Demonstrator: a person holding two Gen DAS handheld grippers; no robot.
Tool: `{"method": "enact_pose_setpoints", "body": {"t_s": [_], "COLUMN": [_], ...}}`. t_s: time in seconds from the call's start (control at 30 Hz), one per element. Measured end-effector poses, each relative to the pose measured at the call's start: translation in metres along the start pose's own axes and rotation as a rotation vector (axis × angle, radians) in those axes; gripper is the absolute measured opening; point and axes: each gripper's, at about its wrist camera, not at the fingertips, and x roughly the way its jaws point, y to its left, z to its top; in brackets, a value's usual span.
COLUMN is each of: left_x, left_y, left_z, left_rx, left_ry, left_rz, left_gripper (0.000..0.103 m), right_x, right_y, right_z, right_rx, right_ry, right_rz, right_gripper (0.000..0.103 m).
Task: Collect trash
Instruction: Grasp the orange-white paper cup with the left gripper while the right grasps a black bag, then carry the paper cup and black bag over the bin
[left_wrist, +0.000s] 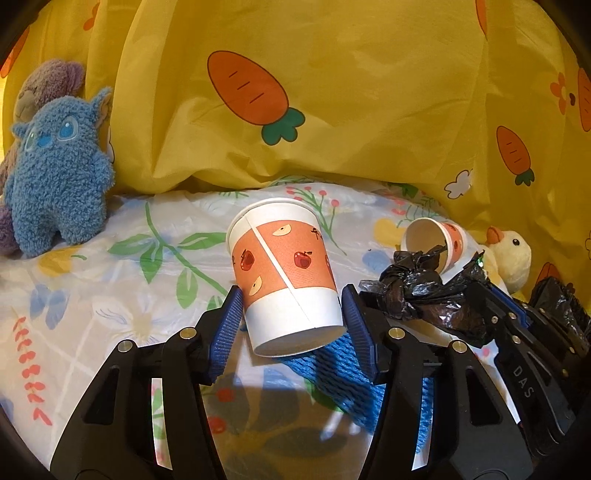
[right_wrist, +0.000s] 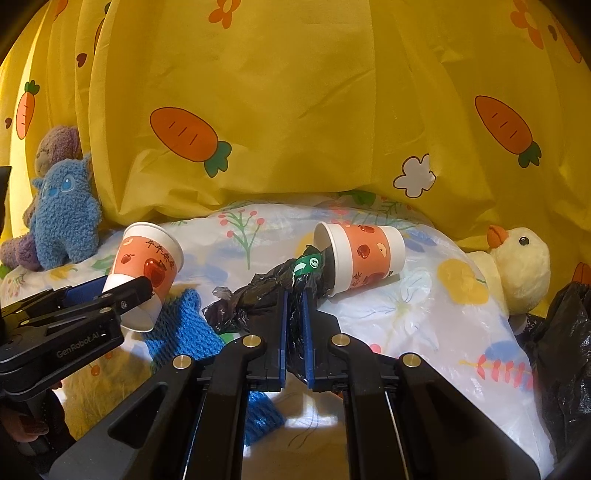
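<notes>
An orange-and-white paper cup with apple prints (left_wrist: 284, 266) sits tilted between the blue pads of my left gripper (left_wrist: 292, 295), which is shut on its lower half and holds it off the floral sheet. The right wrist view shows the same cup (right_wrist: 147, 258) in the left gripper (right_wrist: 125, 291). My right gripper (right_wrist: 294, 295) is shut on a crumpled black plastic bag (right_wrist: 258, 295) with a green label. The bag's end reaches into the mouth of a second apple cup (right_wrist: 364, 254) lying on its side. That bag (left_wrist: 417, 291) and cup (left_wrist: 439, 240) lie right of my left gripper.
A blue knitted cloth (right_wrist: 184, 325) lies on the floral sheet (right_wrist: 424, 314) under the held cup. A blue plush toy (left_wrist: 59, 184) stands at the far left and a yellow duck plush (right_wrist: 517, 266) at the right. A yellow carrot-print curtain (left_wrist: 332, 92) hangs behind. More black plastic (right_wrist: 565, 350) lies at the right edge.
</notes>
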Motion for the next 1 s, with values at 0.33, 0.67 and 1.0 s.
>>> {"method": "enact_pose_setpoints", "body": {"t_s": [0.33, 0.67, 1.0], "left_x": [-0.055, -0.095, -0.120], "left_y": [-0.017, -0.038, -0.069], "left_z": [-0.013, -0.026, -0.032], "left_rx": [0.029, 0.043, 0.092], "left_ry": [-0.072, -0.118, -0.145], "left_rz": [-0.004, -0.053, -0.109], "left_gripper": [0.054, 0.054, 0.054], "right_x": [-0.037, -0.109, -0.161], "right_y": [-0.003, -0.034, -0.065], "right_z": [-0.006, -0.003, -0.004], "right_rx": [-0.002, 0.013, 0.031], "right_ry": [-0.042, -0.151, -0.218], "right_rz": [0.009, -0.037, -0.092], "right_gripper": [0.006, 0.006, 0.006]}}
